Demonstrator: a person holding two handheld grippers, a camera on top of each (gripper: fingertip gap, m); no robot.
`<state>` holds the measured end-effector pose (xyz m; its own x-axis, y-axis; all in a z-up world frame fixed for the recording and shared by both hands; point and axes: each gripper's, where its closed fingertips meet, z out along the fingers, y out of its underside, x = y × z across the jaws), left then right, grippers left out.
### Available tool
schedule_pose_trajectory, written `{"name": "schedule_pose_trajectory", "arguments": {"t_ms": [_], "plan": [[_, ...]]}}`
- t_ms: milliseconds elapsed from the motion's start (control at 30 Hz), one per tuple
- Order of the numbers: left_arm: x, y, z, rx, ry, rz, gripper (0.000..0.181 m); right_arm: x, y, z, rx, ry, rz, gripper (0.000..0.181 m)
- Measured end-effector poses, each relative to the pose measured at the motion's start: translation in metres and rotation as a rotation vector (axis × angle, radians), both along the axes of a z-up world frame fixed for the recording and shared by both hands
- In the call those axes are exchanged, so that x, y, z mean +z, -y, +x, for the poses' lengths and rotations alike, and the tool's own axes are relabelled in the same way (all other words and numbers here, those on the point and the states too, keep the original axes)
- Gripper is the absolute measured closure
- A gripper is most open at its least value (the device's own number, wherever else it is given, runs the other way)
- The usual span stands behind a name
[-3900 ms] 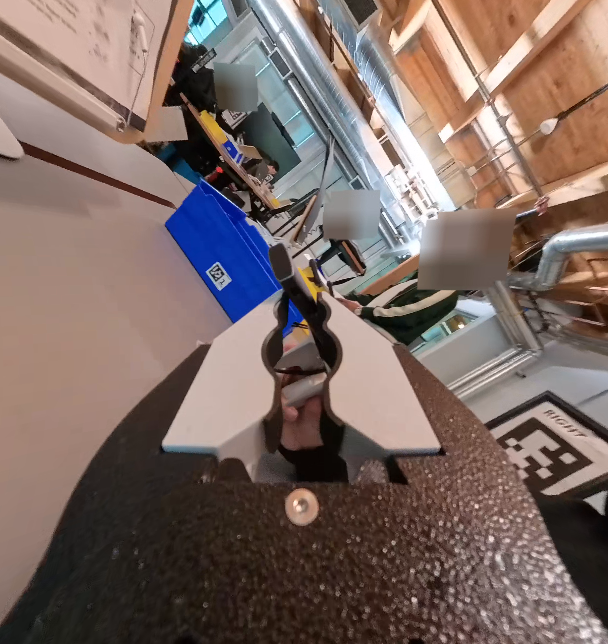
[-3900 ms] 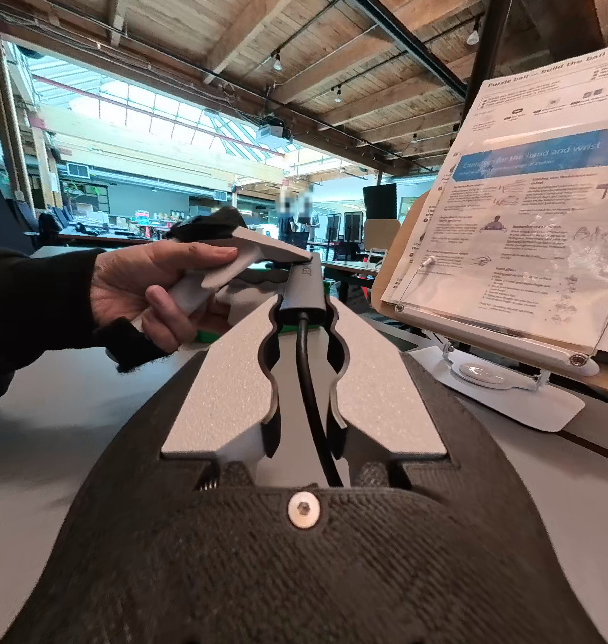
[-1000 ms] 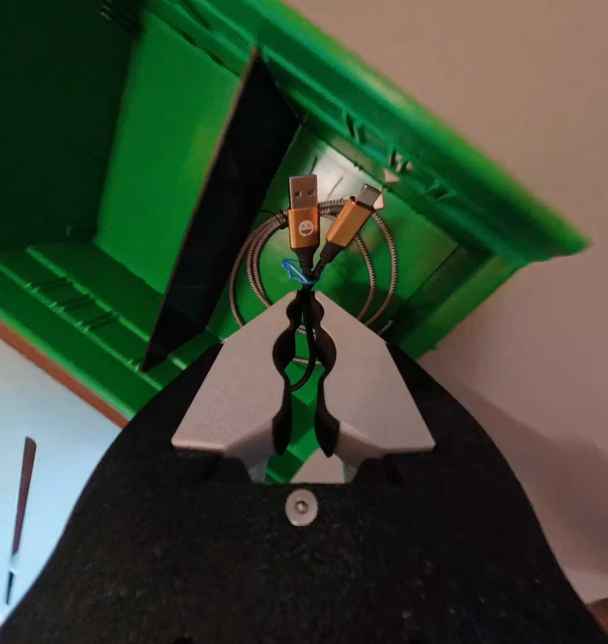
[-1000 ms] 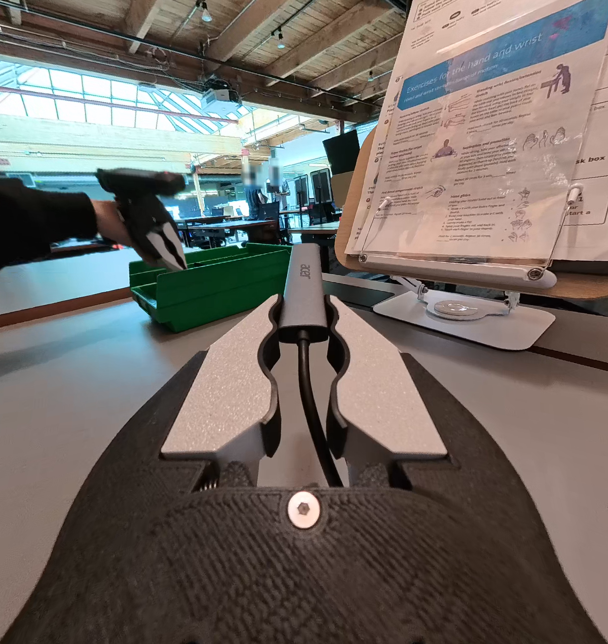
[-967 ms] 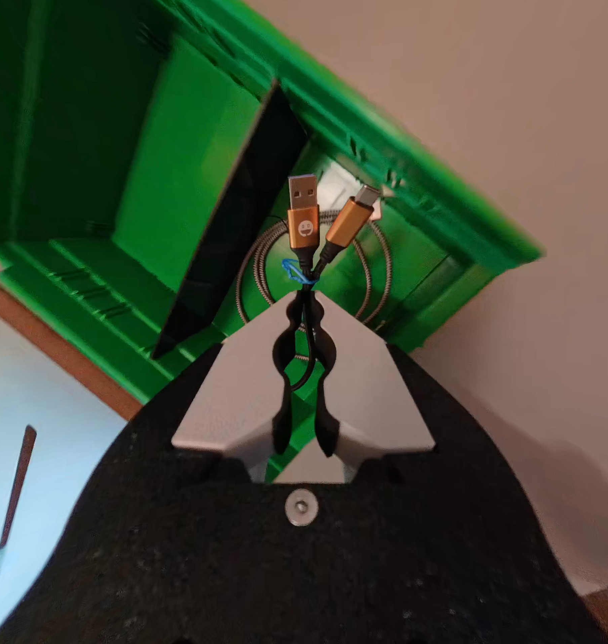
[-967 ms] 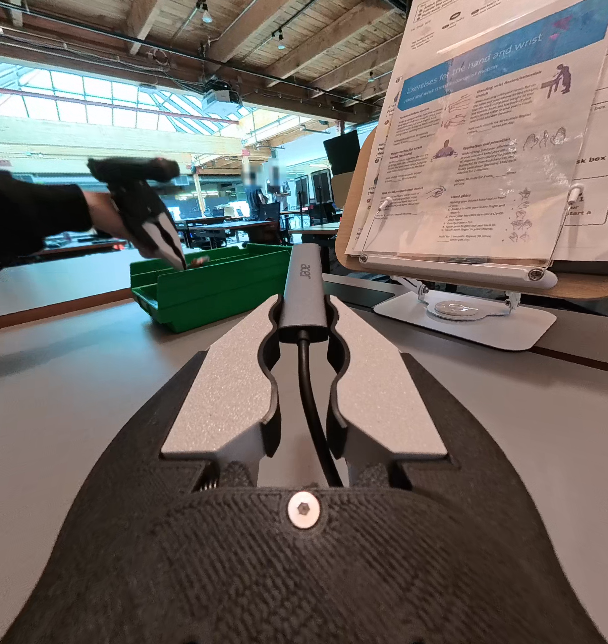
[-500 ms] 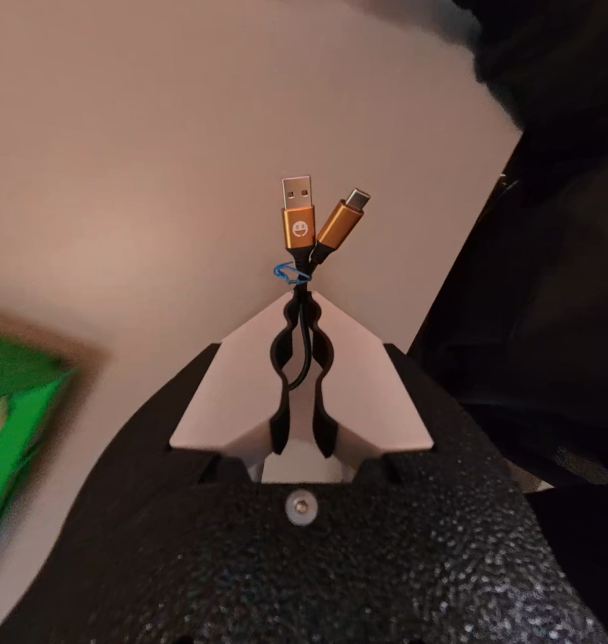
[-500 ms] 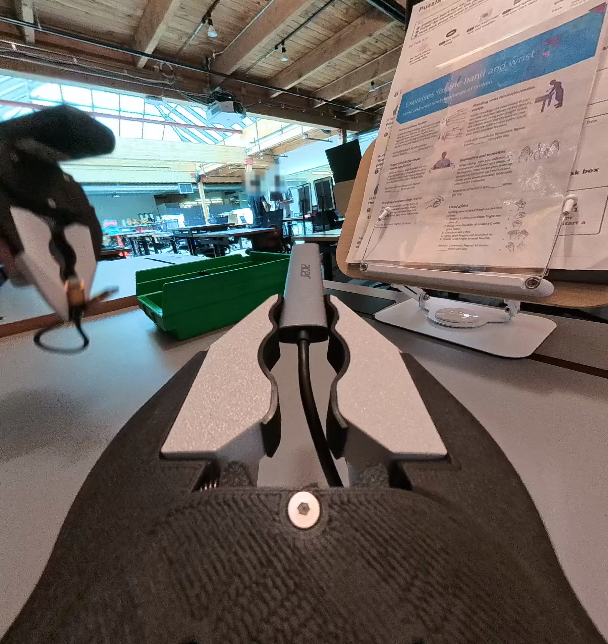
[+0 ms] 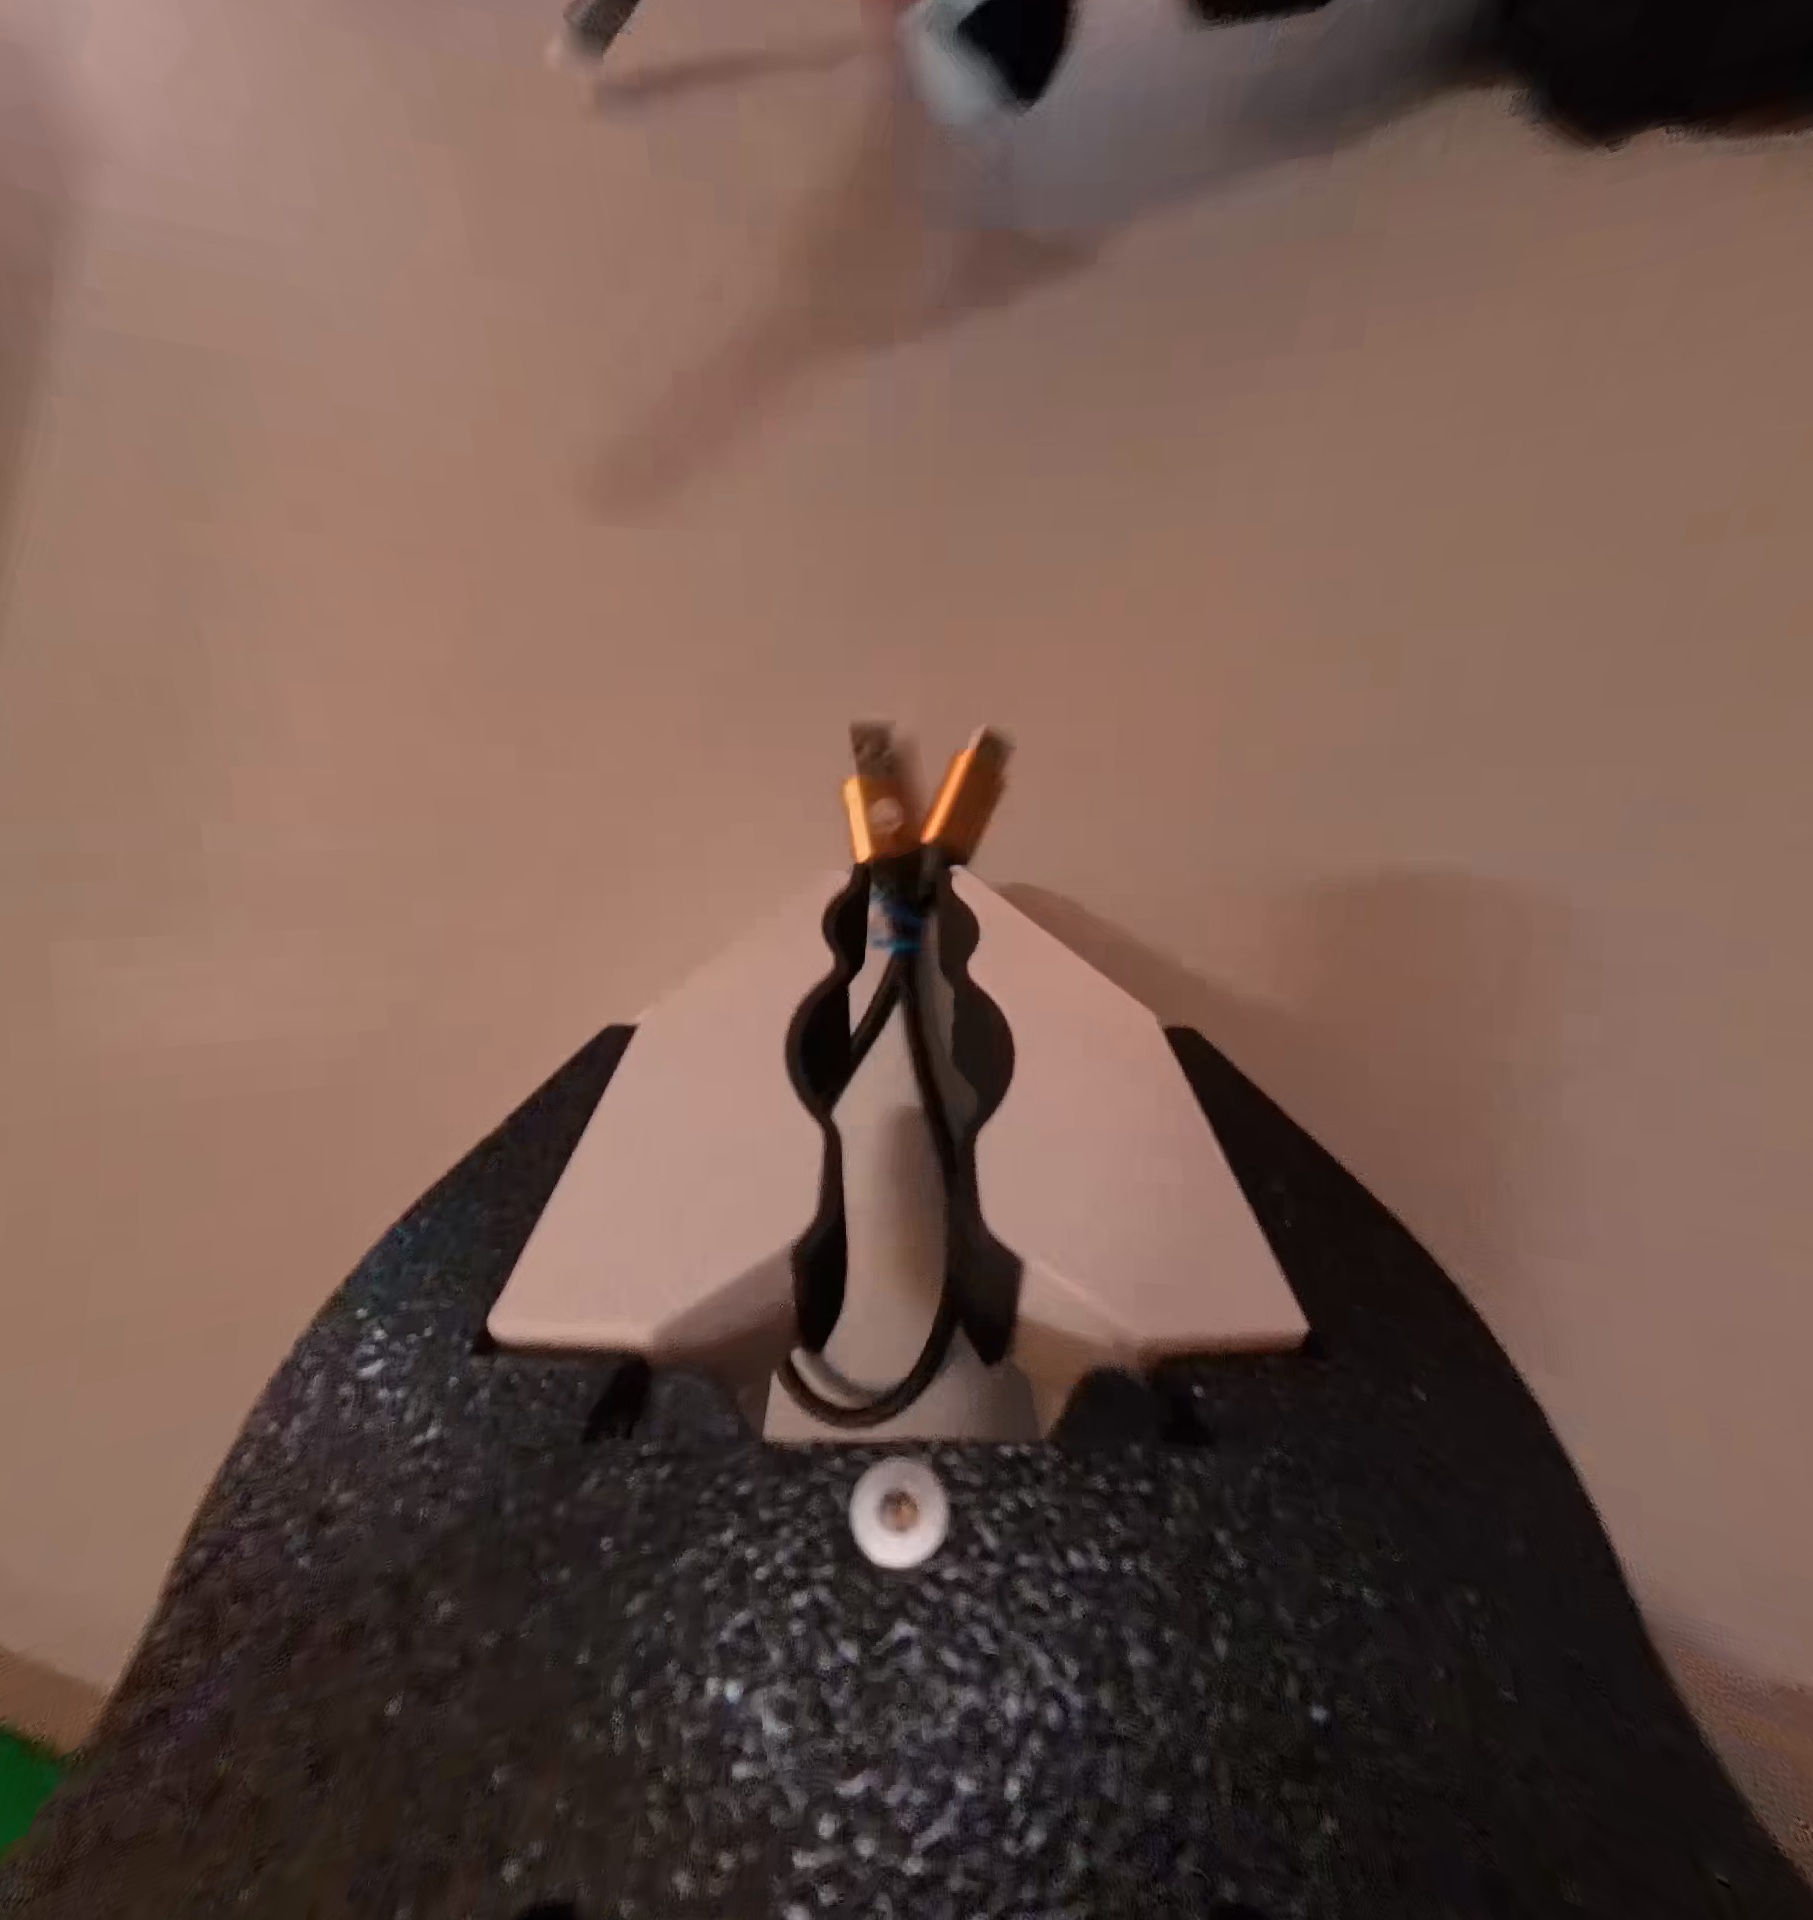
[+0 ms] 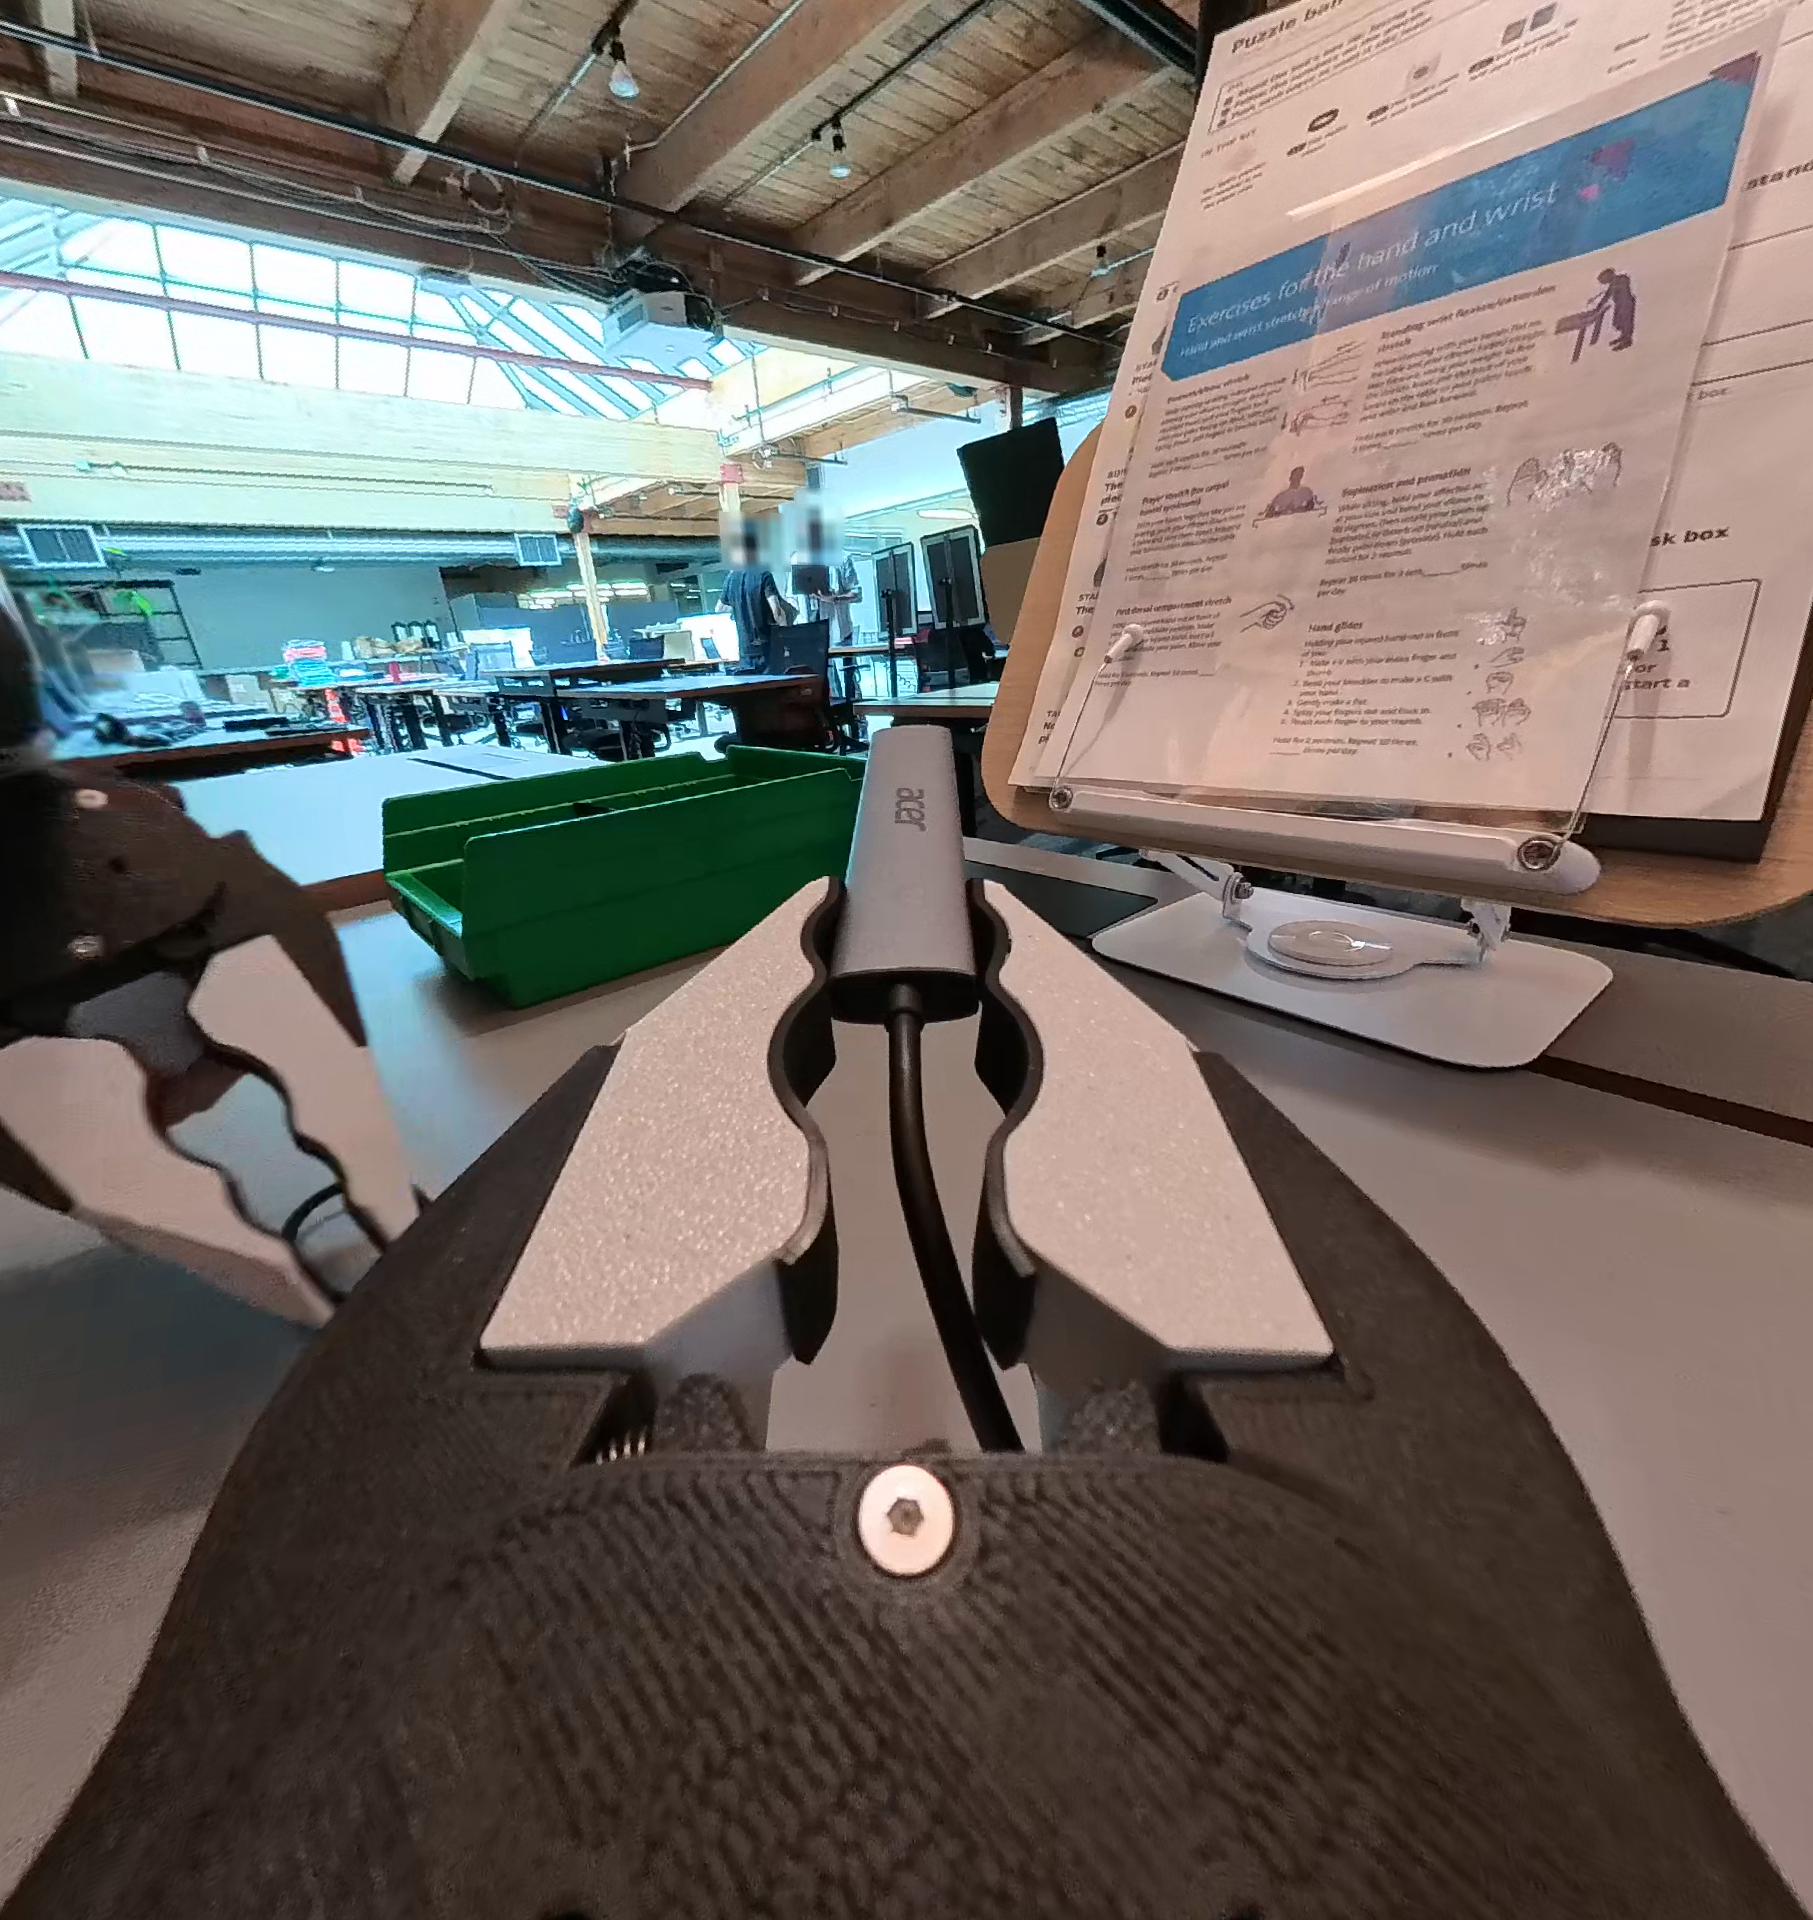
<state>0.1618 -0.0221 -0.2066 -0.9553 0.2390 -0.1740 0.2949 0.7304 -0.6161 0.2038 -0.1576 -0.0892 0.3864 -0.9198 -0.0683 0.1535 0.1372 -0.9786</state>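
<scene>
Both jaws closed, each gripping its own part.
You pinch the black cable with orange metal plugs (image 9: 907,831) in your left gripper (image 9: 907,883); keep the grey aluminium hub (image 10: 907,862) steady in your right gripper (image 10: 902,914).

Our grippers (image 9: 900,883) (image 10: 902,914) have pale grey wedge fingers (image 10: 673,1164) with wavy black inner edges, textured black bodies, a silver screw (image 10: 904,1521) behind the jaws.

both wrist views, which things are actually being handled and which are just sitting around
In hand:
left gripper shut on the orange-plug cable
right gripper shut on the grey adapter

Lying about:
green bin
document stand
table
</scene>
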Motion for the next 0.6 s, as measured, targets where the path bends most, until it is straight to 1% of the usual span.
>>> {"name": "schedule_pose_trajectory", "arguments": {"t_ms": [33, 100, 200, 333, 400, 467, 600], "plan": [[0.003, 0.003, -0.008, -0.057, 0.019, -0.021, 0.169, 0.000, 0.000, 0.000, 0.003, 0.000, 0.000, 0.159], [0.000, 0.003, -0.013, -0.122, 0.071, -0.002, 0.168, -0.001, -0.001, 0.001, 0.007, -0.003, 0.000, 0.159], [-0.011, 0.004, -0.012, -0.199, 0.156, 0.027, 0.171, -0.002, -0.004, 0.001, 0.015, -0.009, -0.007, 0.159], [-0.024, 0.006, -0.003, -0.223, 0.216, 0.055, 0.171, -0.003, -0.006, 0.001, 0.019, -0.010, -0.017, 0.159], [-0.025, 0.007, -0.001, -0.226, 0.201, 0.053, 0.175, -0.004, -0.006, 0.001, 0.020, -0.014, -0.017, 0.159], [-0.026, 0.008, 0.001, -0.212, 0.161, 0.046, 0.175, -0.005, -0.006, 0.001, 0.025, -0.018, -0.017, 0.159], [-0.027, 0.010, 0.003, -0.152, 0.013, 0.009, 0.176, -0.007, -0.007, 0.002, 0.029, -0.023, -0.021, 0.159]]}}
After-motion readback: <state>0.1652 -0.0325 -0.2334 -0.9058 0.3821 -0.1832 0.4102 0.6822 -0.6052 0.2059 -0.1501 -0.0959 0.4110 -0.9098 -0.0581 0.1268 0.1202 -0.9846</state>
